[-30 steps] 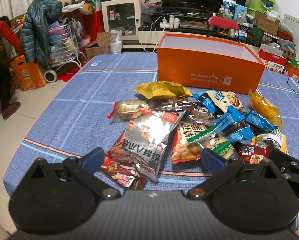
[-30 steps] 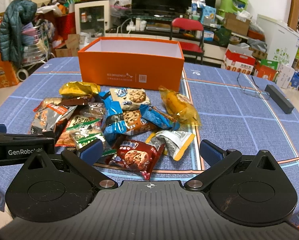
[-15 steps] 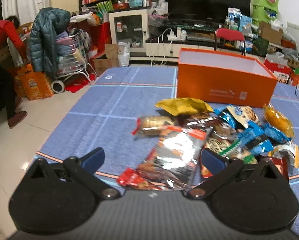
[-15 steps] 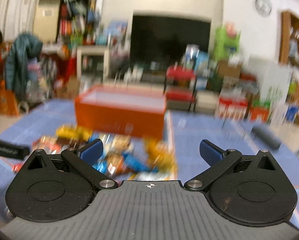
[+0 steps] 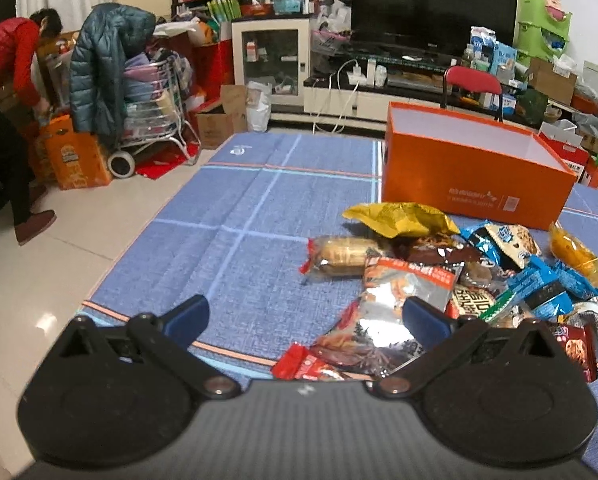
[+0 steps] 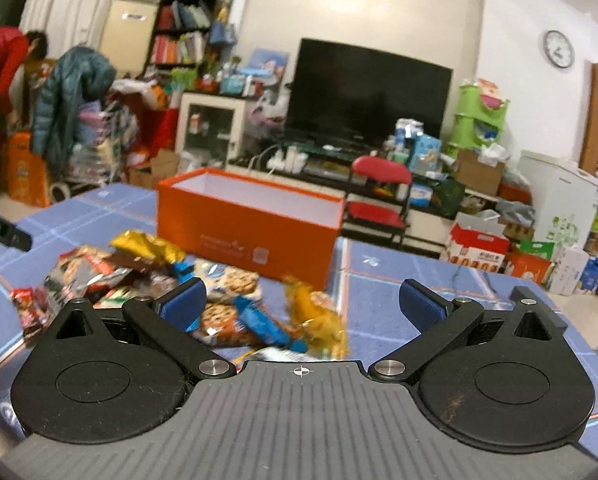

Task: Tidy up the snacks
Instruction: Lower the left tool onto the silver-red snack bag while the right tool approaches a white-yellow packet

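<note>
A pile of snack packets [image 5: 451,276] lies on the blue checked tablecloth [image 5: 267,208], in front of an open orange box [image 5: 471,172] with a white inside. A yellow bag [image 5: 399,218] tops the pile's far side; a silver and orange packet [image 5: 395,304] lies nearest. My left gripper [image 5: 305,318] hovers open at the table's near left, with that silver packet just past its right finger. In the right wrist view, my right gripper [image 6: 301,304] is open above the near edge of the pile [image 6: 235,300], holding nothing, and the orange box [image 6: 251,228] stands beyond.
A red chair [image 6: 381,196] stands behind the table, with a TV [image 6: 369,88] and cluttered shelves beyond. A person in a red jacket [image 5: 7,68] bends over at the far left beside a laundry cart [image 5: 151,112]. A black bar [image 6: 539,306] lies on the table's right.
Both grippers have tilted upward and pulled back, so the room fills more of each view. The left one shifted left of the pile. The snacks have not moved.
</note>
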